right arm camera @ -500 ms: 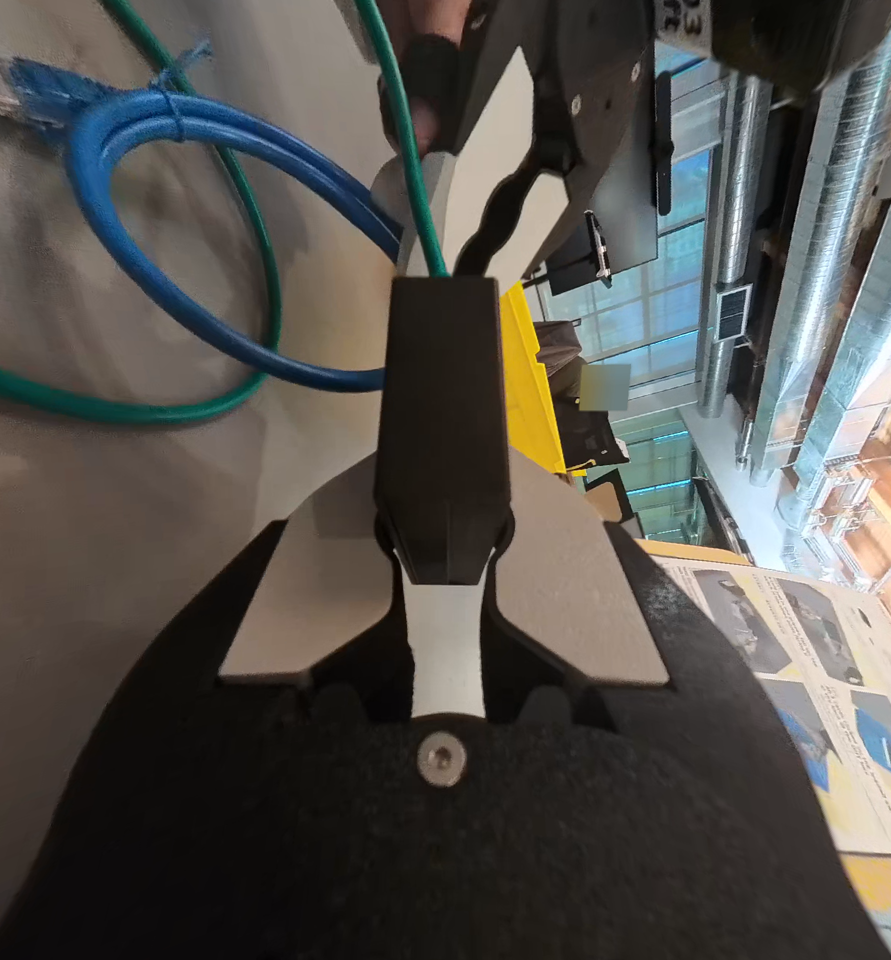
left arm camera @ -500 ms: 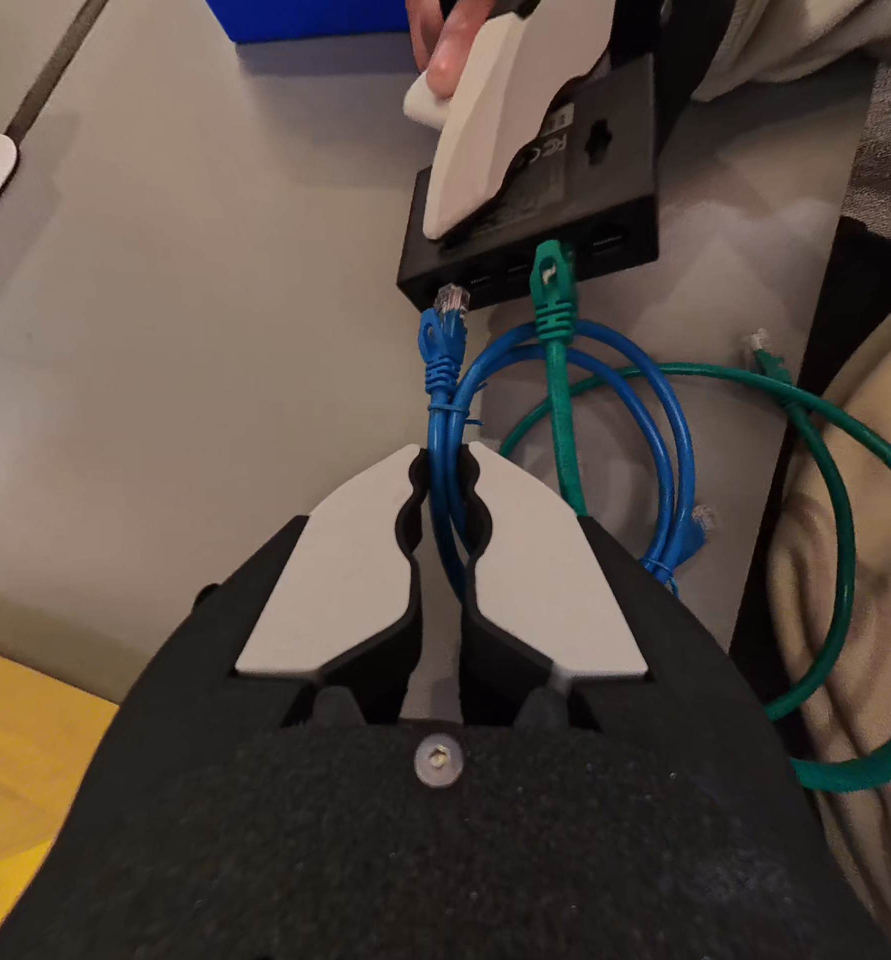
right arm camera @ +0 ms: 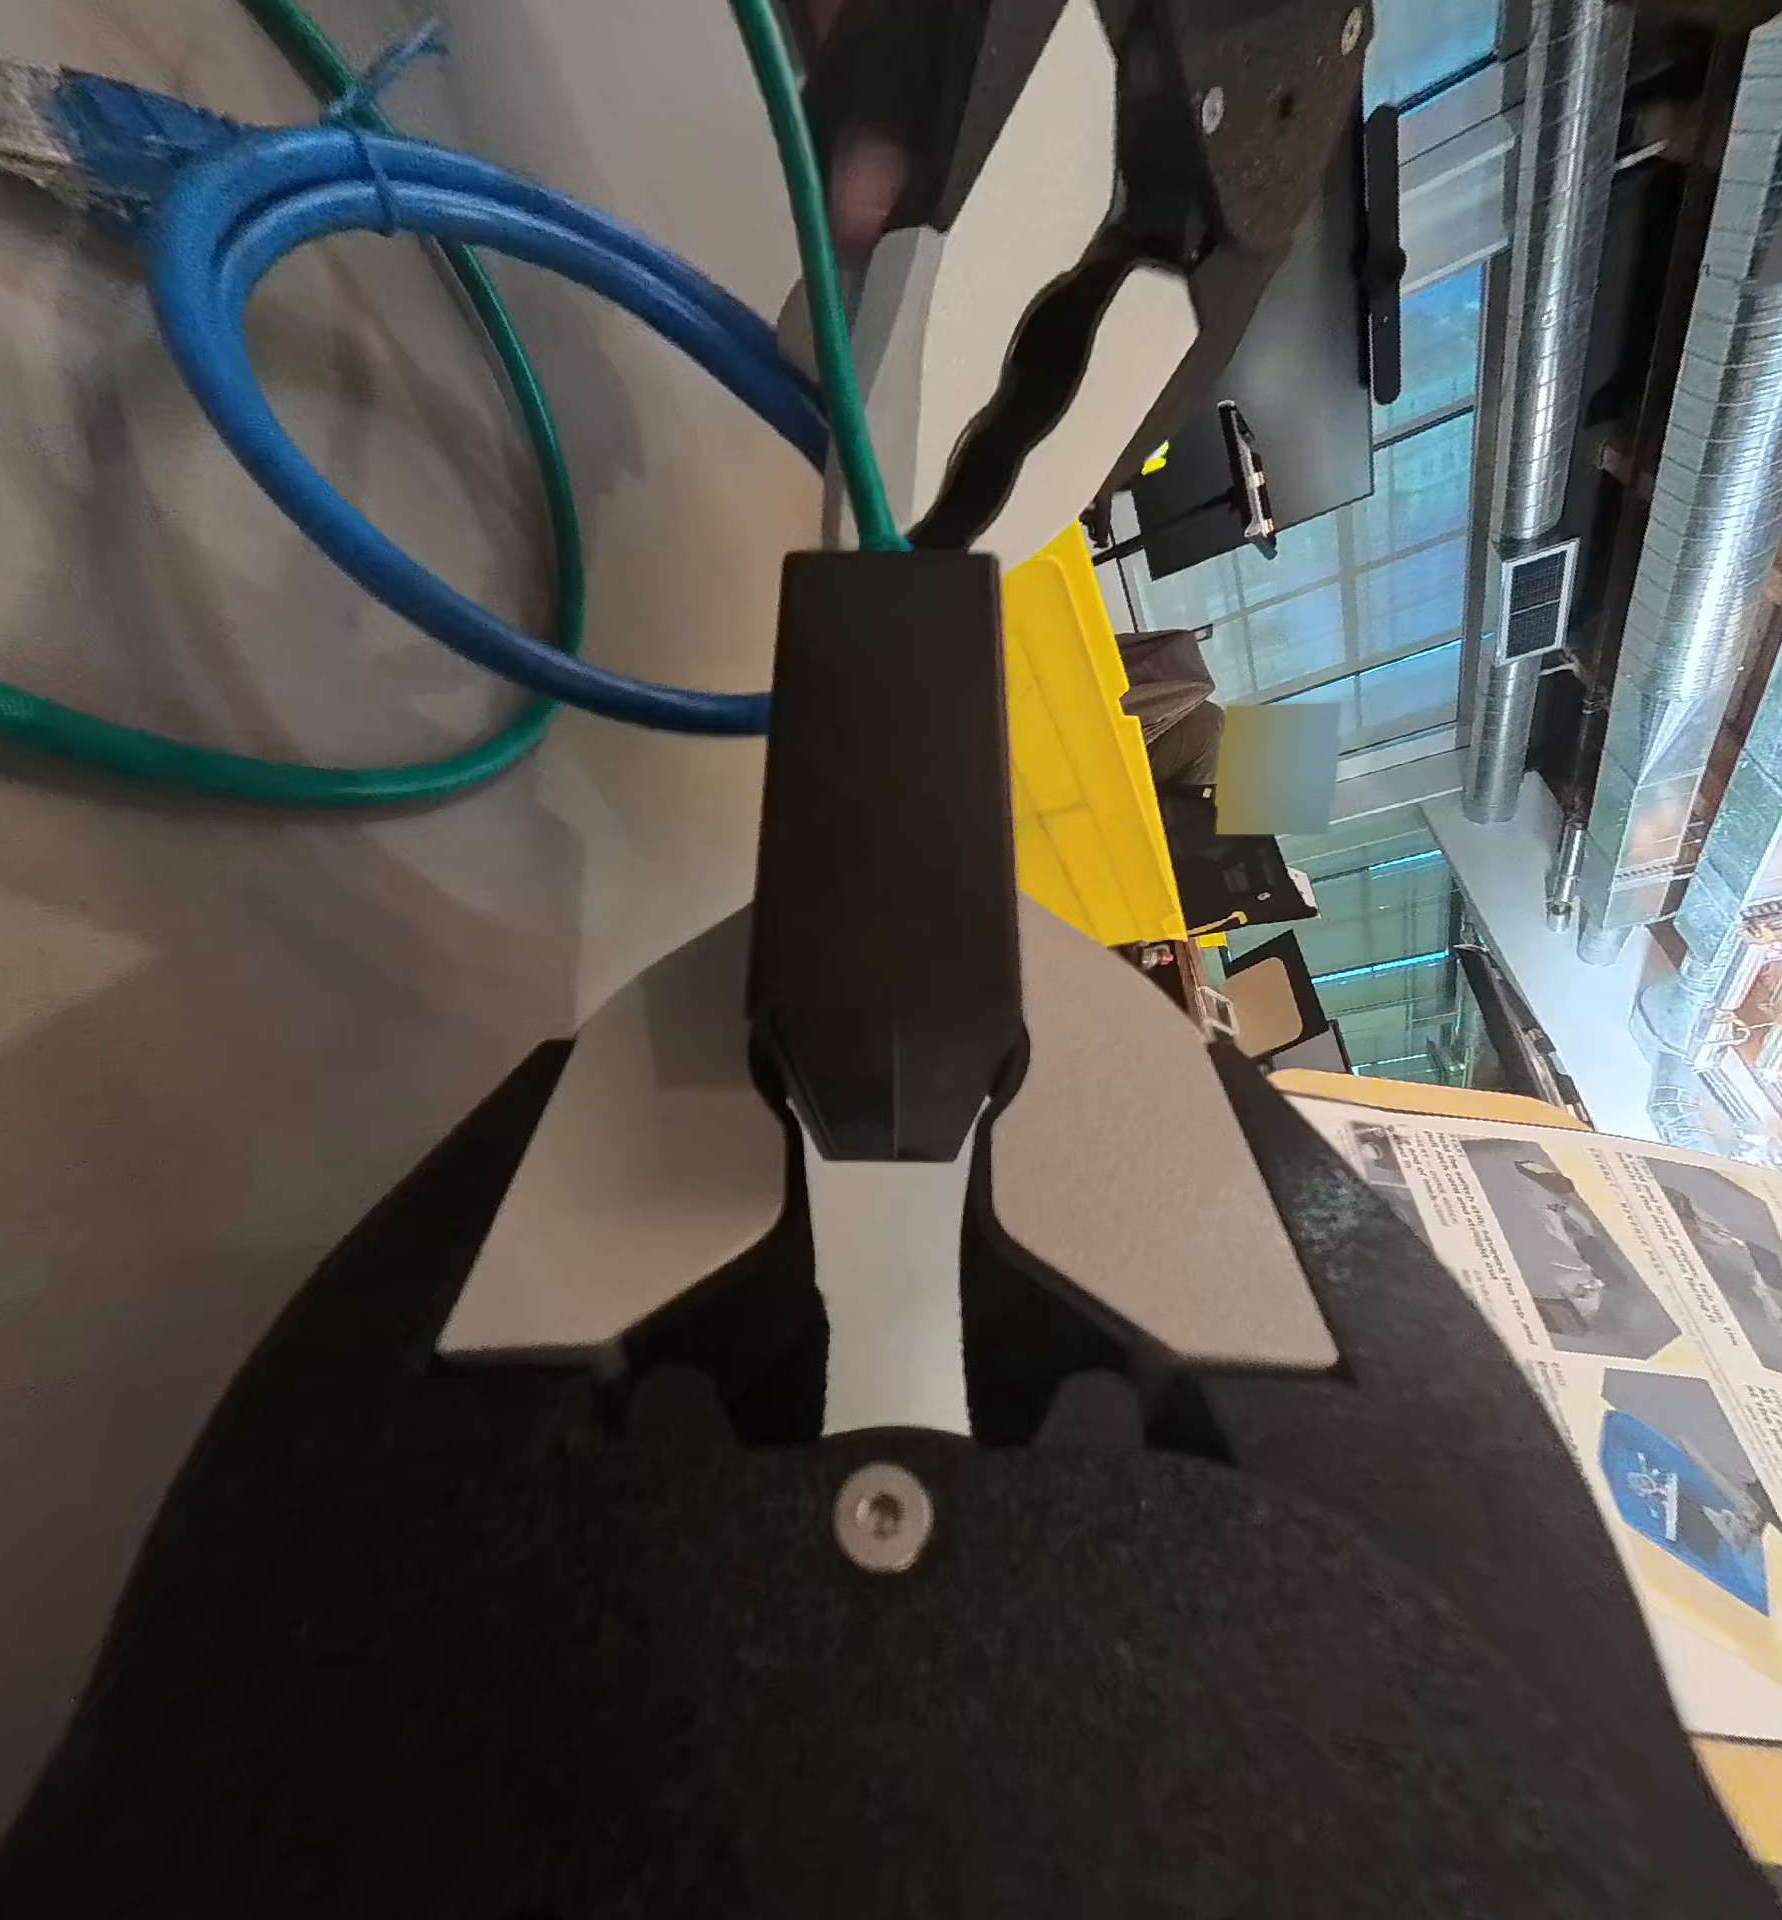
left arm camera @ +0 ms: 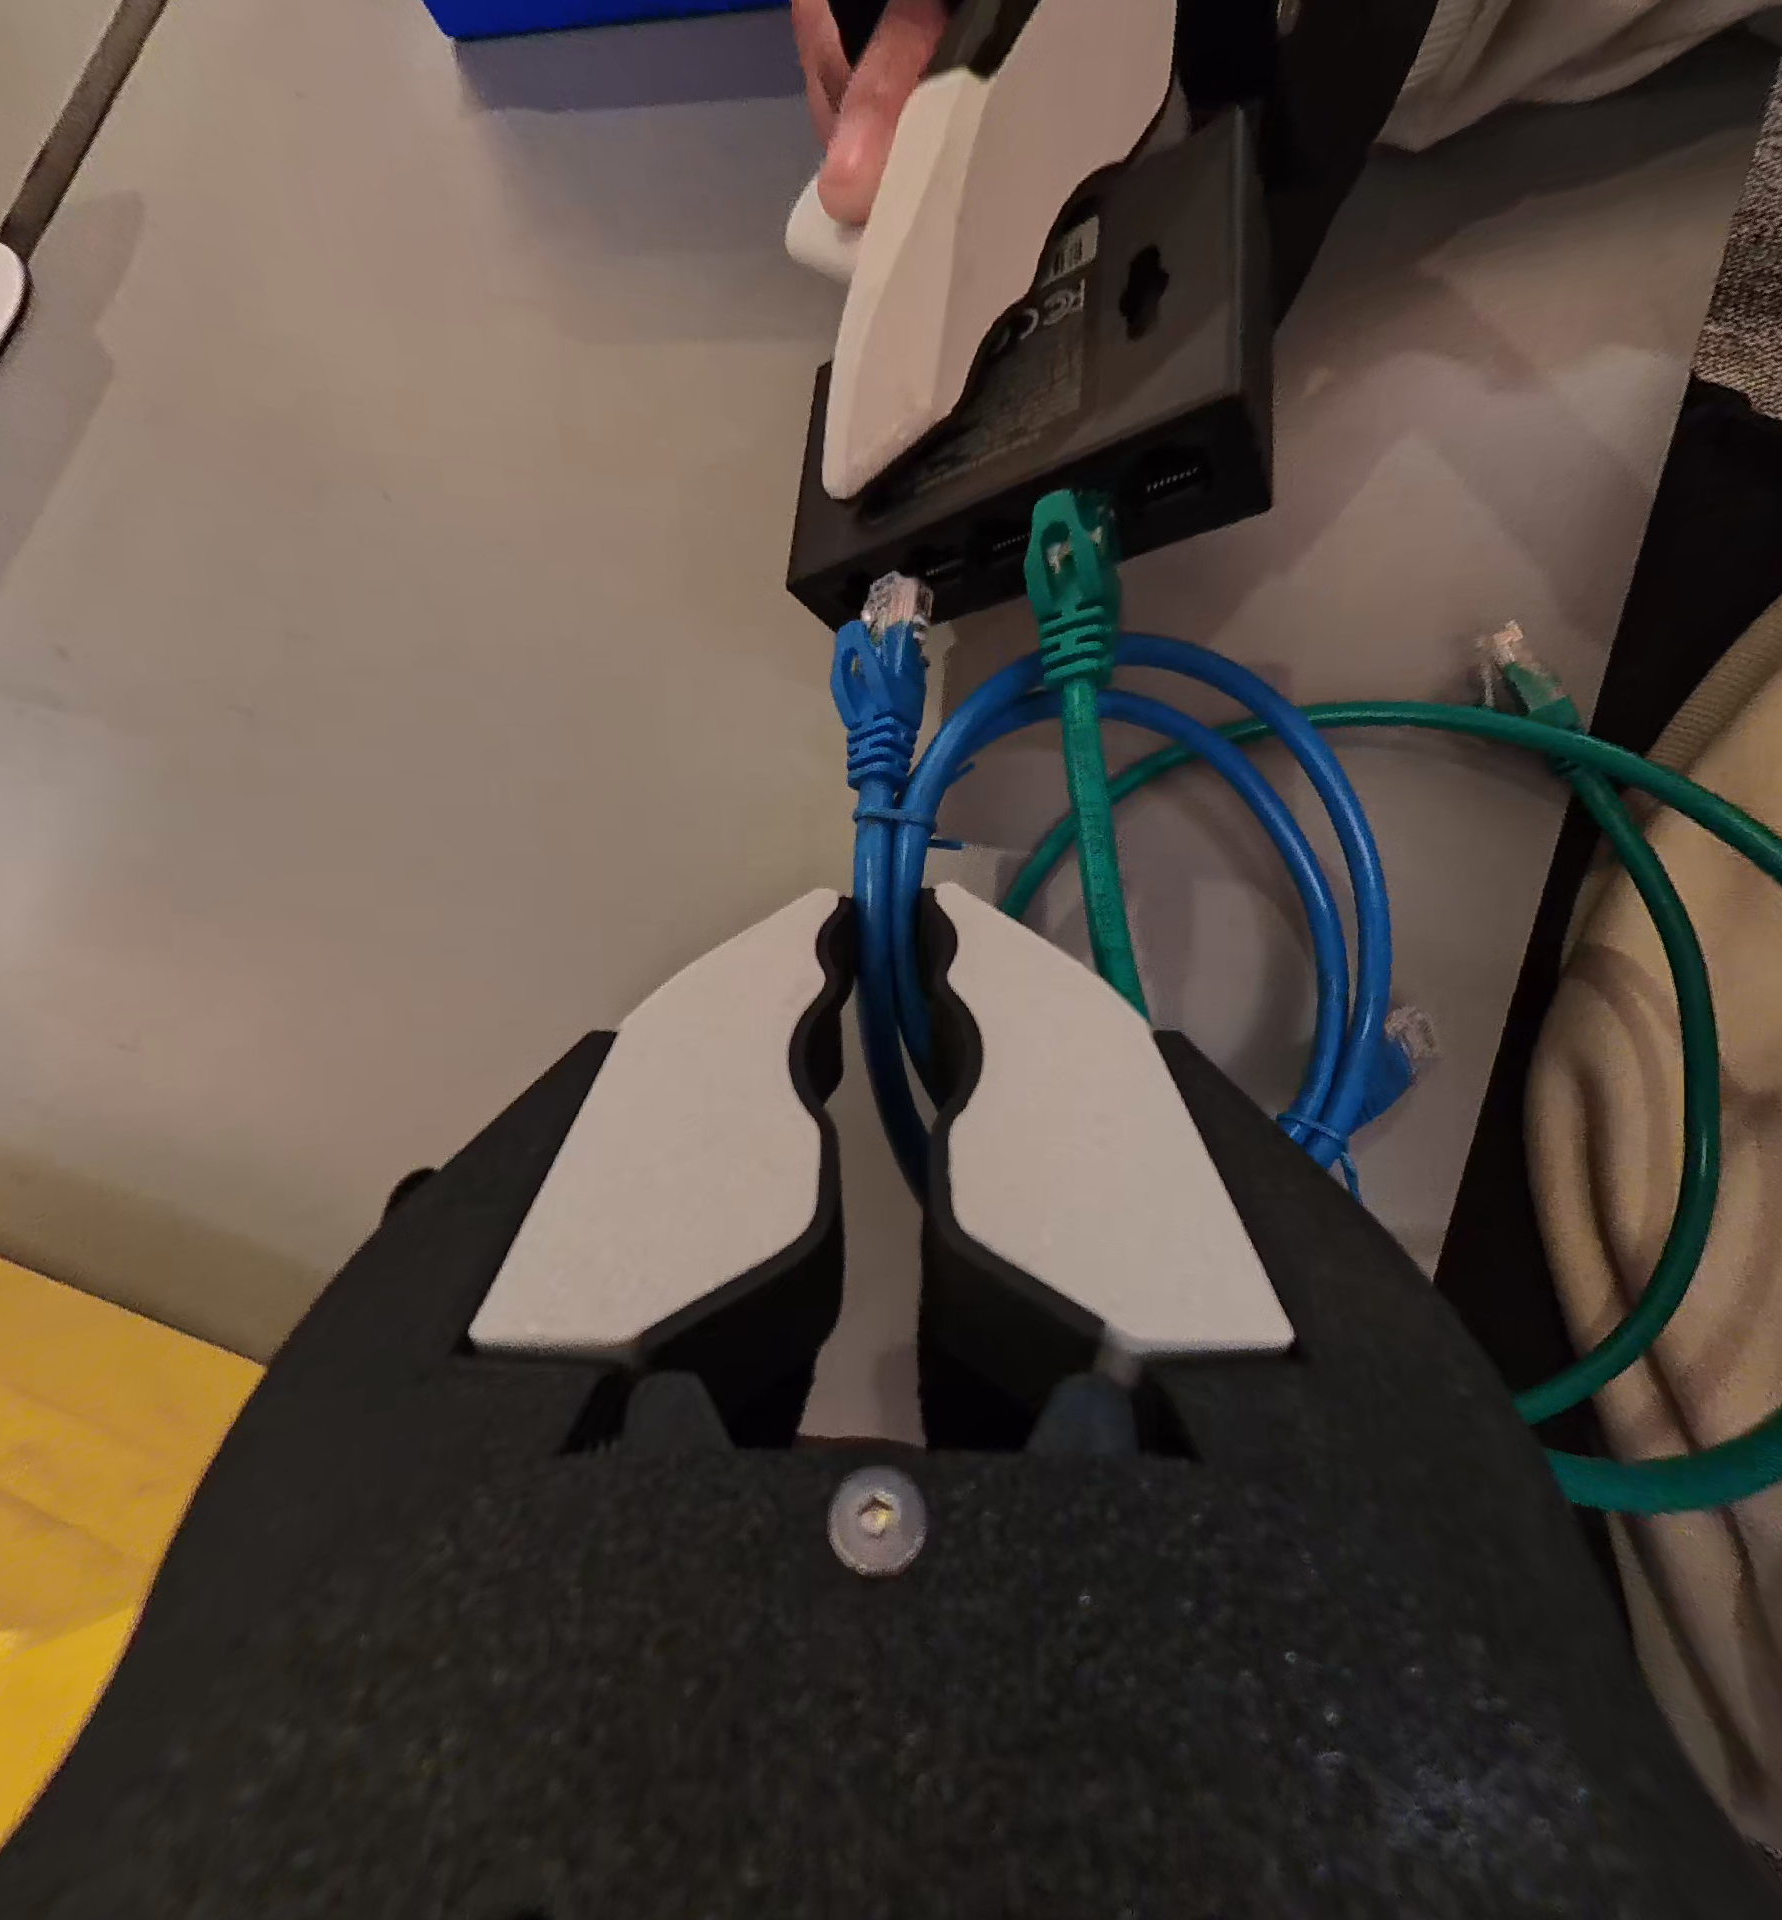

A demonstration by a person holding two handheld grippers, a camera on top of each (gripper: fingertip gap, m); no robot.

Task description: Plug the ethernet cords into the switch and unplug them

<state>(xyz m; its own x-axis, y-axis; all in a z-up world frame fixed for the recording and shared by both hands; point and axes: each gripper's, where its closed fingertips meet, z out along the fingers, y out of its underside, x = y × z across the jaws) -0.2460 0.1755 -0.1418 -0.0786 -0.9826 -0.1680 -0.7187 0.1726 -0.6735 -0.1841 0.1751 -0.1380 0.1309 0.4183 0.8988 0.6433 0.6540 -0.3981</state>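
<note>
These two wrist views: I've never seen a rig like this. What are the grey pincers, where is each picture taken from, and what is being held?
There is no robot here. A person holds a hand-operated two-finger gripper in each hand, and each gripper carries a camera looking forward along its fingers.

The left wrist view shows the left gripper, shut on the blue cord. The cord's plug sits just in front of a port on the switch, not yet in. The green cord is already plugged in. Both cords lie looped on the grey table.

The right wrist view is turned sideways. The right gripper is shut on the switch, holding it steady. You see that same gripper farther off in the left view, with the person's hand on it.
</note>
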